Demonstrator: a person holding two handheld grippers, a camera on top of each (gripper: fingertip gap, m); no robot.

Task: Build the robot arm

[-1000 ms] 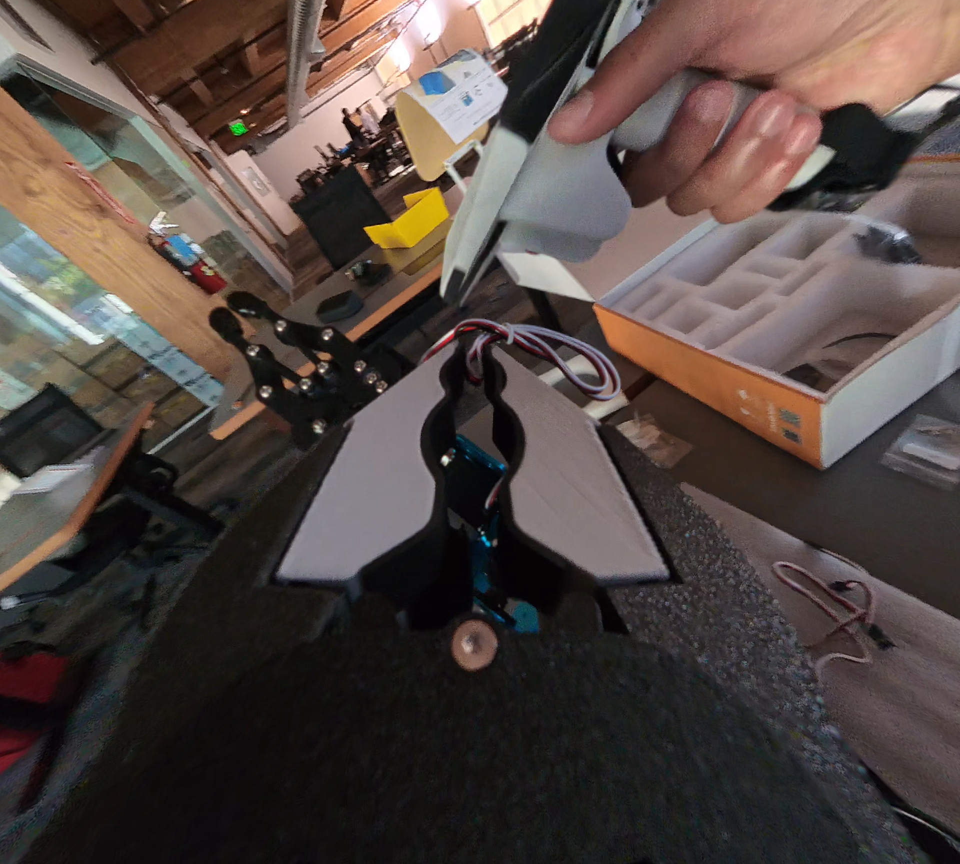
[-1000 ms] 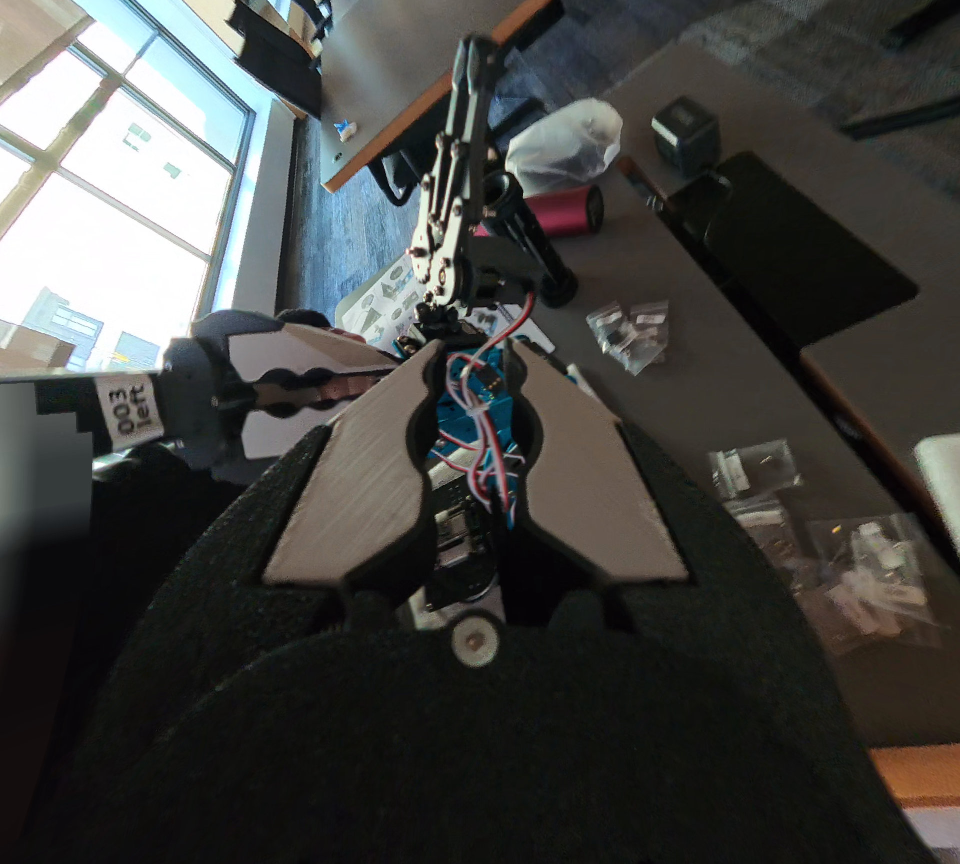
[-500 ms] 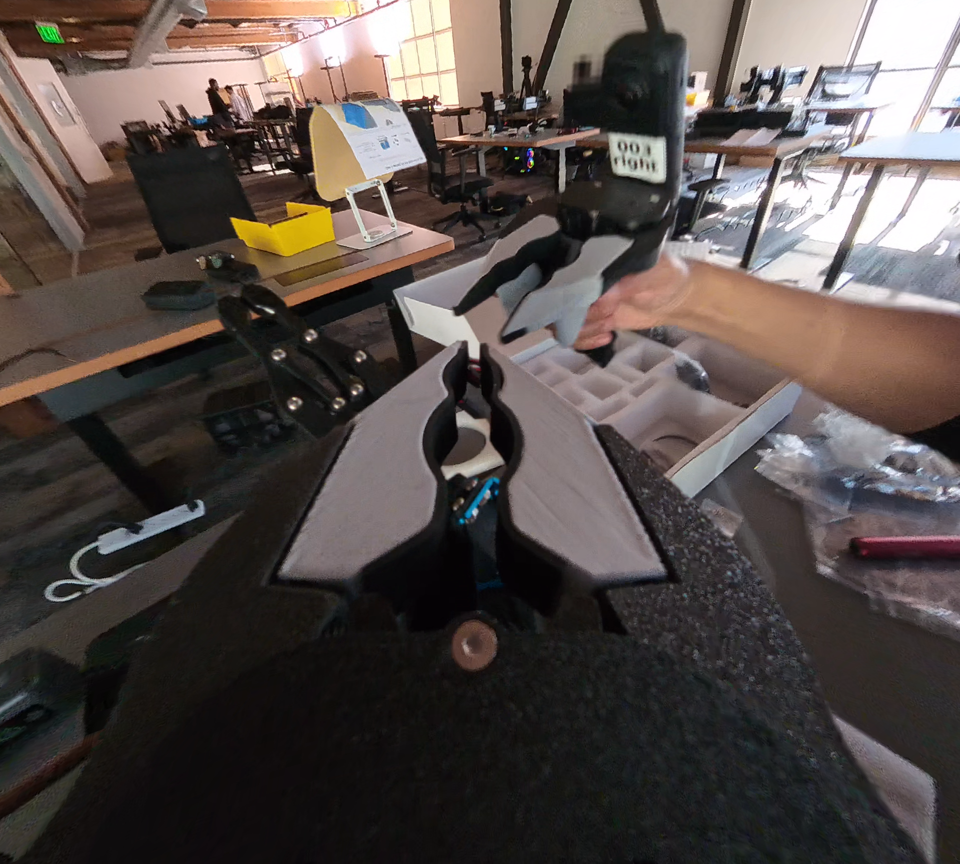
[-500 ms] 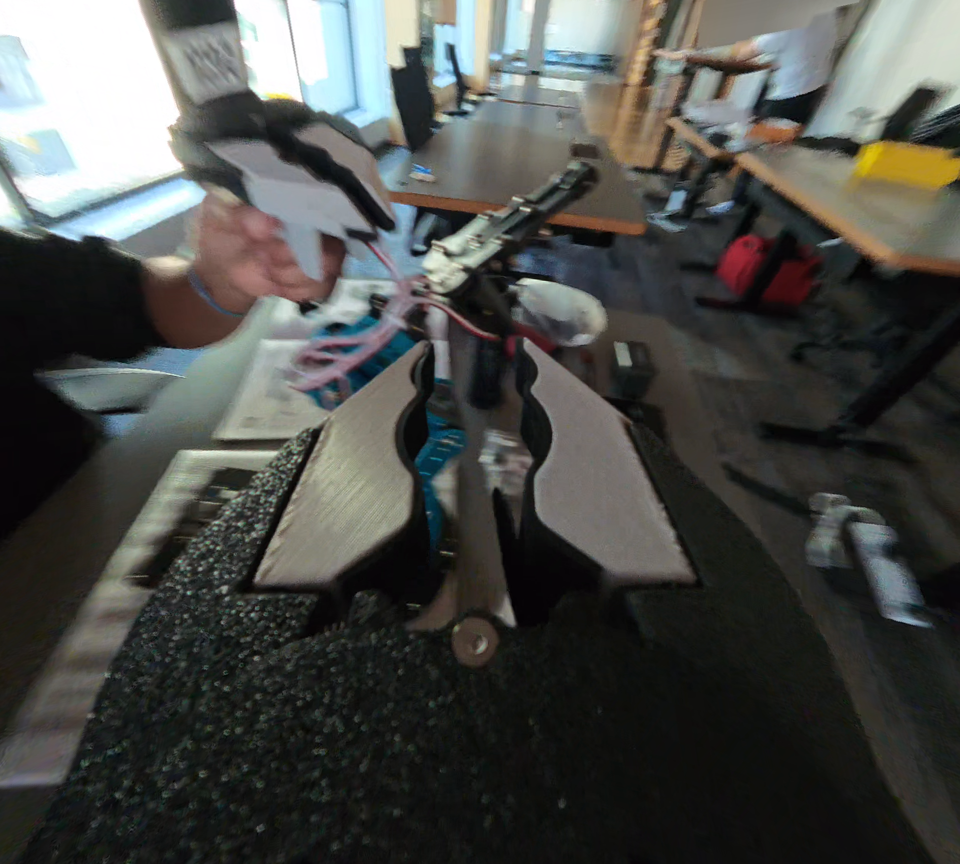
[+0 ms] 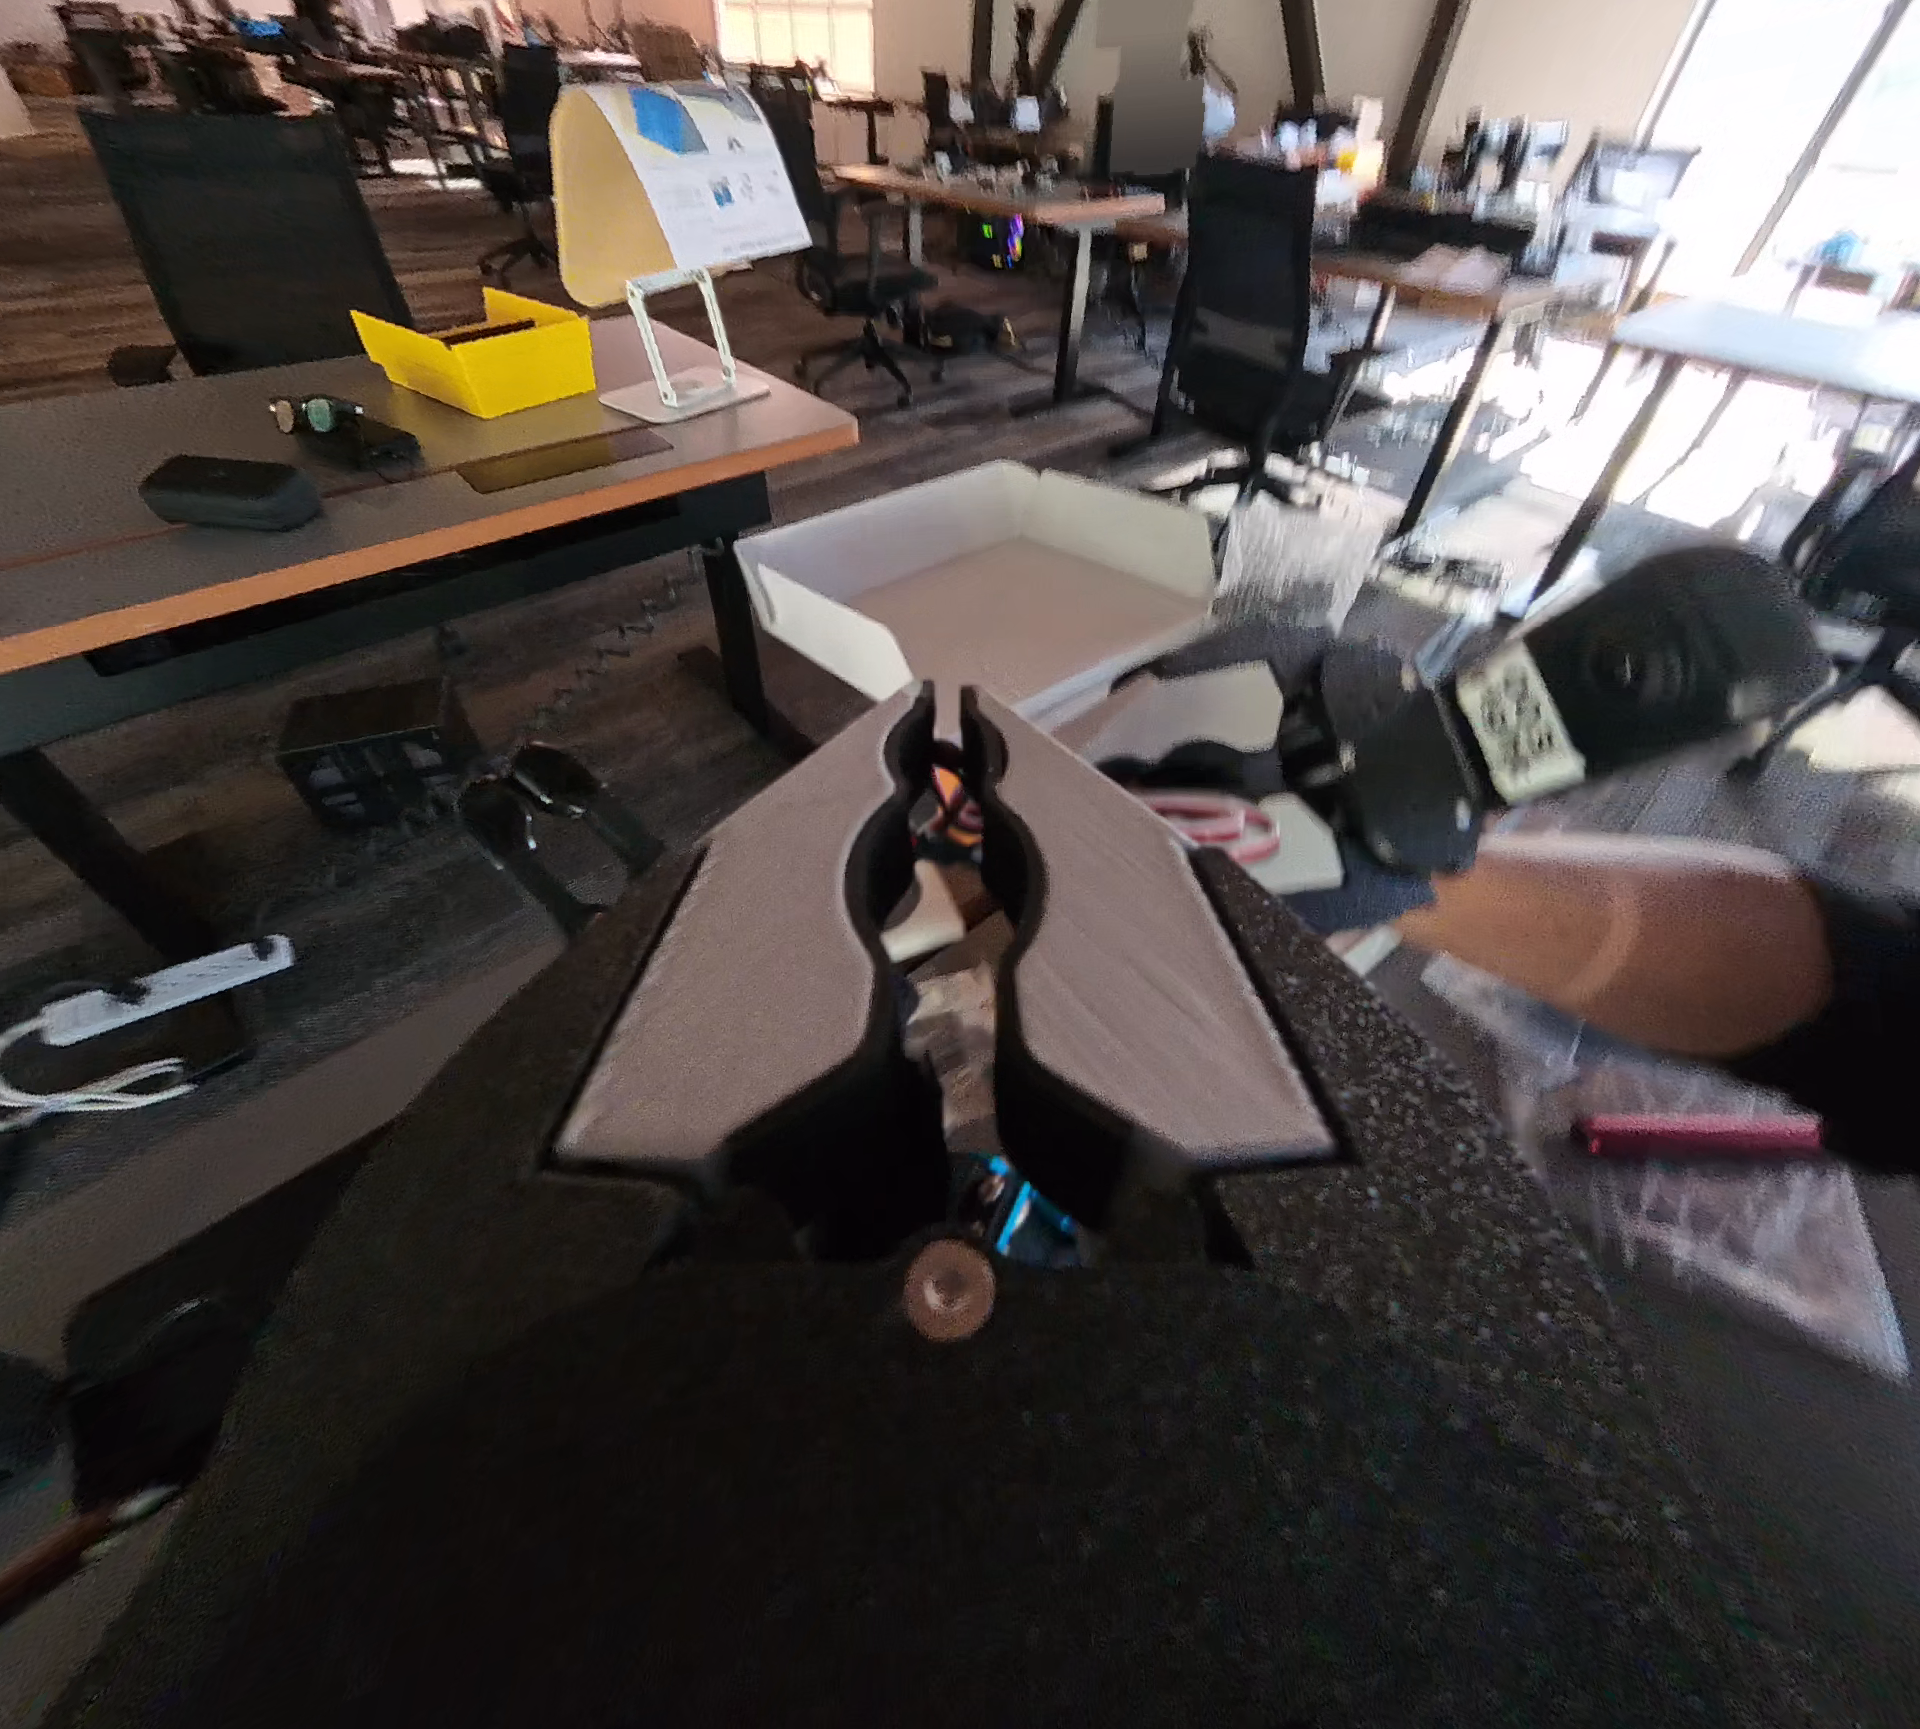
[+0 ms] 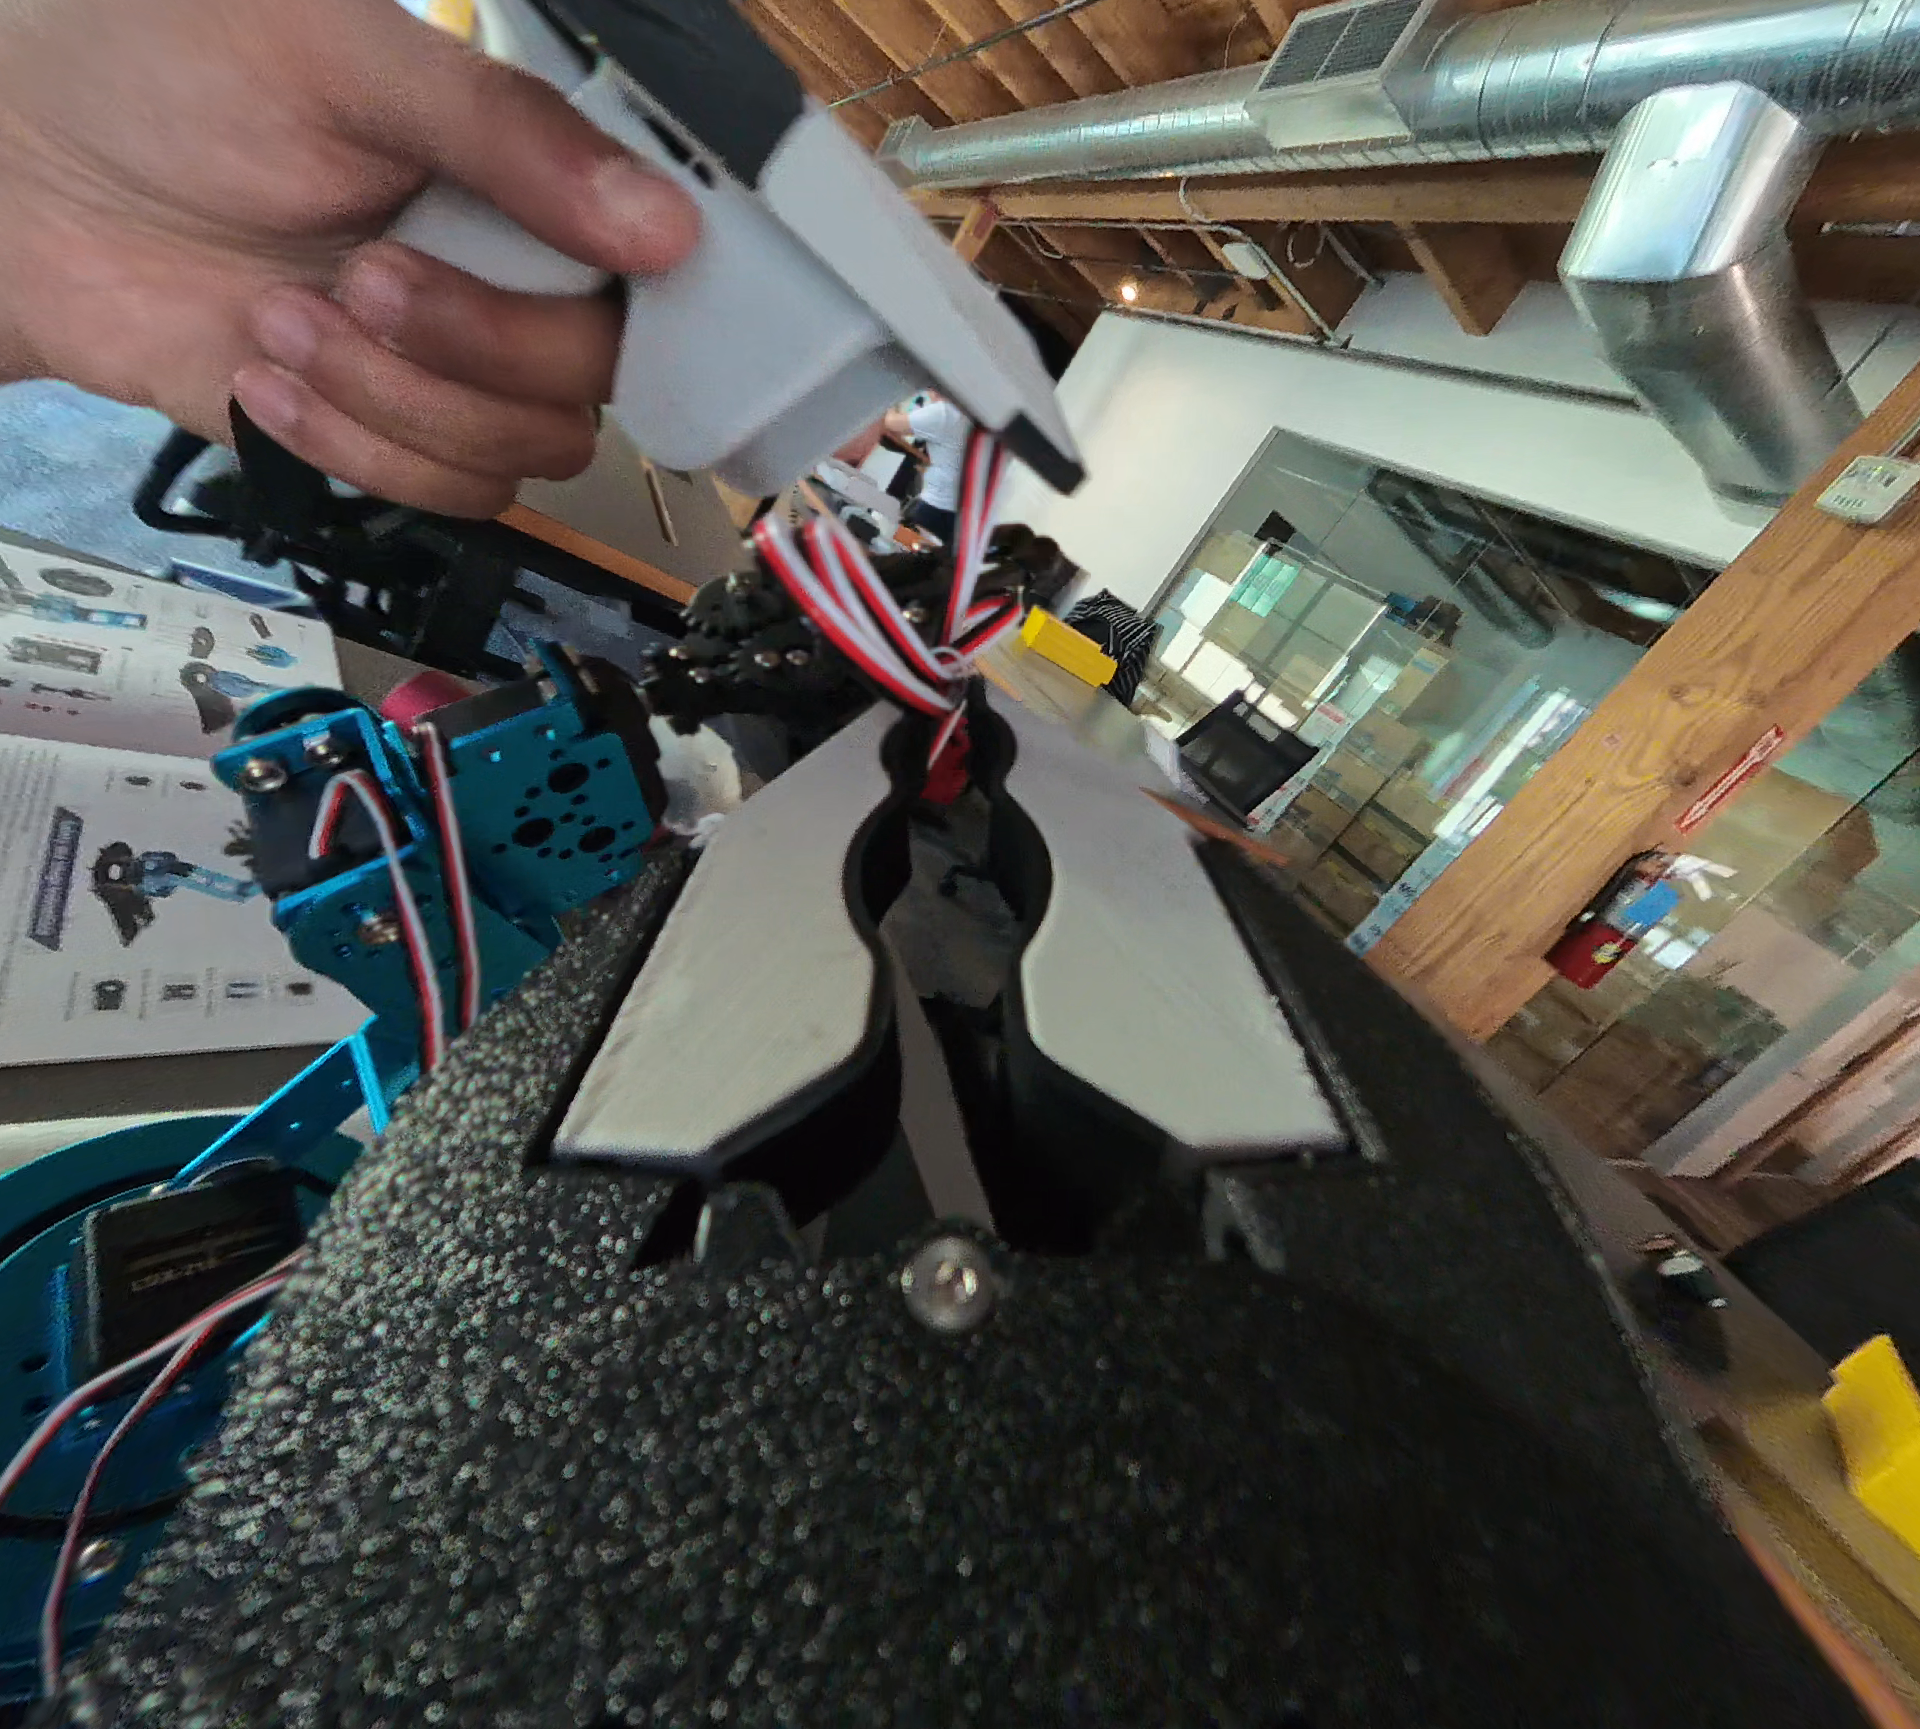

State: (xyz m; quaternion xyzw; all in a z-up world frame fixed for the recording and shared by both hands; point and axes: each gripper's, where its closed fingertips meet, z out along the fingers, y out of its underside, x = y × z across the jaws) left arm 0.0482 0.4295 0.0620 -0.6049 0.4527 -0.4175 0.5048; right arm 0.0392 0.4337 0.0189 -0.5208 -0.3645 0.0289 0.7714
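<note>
2 grippers meet just right of the blue servo arm (image 6: 520, 806). The right gripper (image 6: 948, 723) has its fingers pressed almost together, pinching the servo wires (image 6: 873, 609) at its tip. Above it, the left gripper (image 5: 945, 708), fingers nearly closed with a thin slit, seems to nip the same bundle. Drawing them apart could strain the wires or tug a plug loose from the arm.

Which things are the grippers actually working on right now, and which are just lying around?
In hand: left gripper and right gripper, both shut on the wires from the blue robot arm.
Lying about: instruction sheet, white box, yellow bin, black case.
</note>
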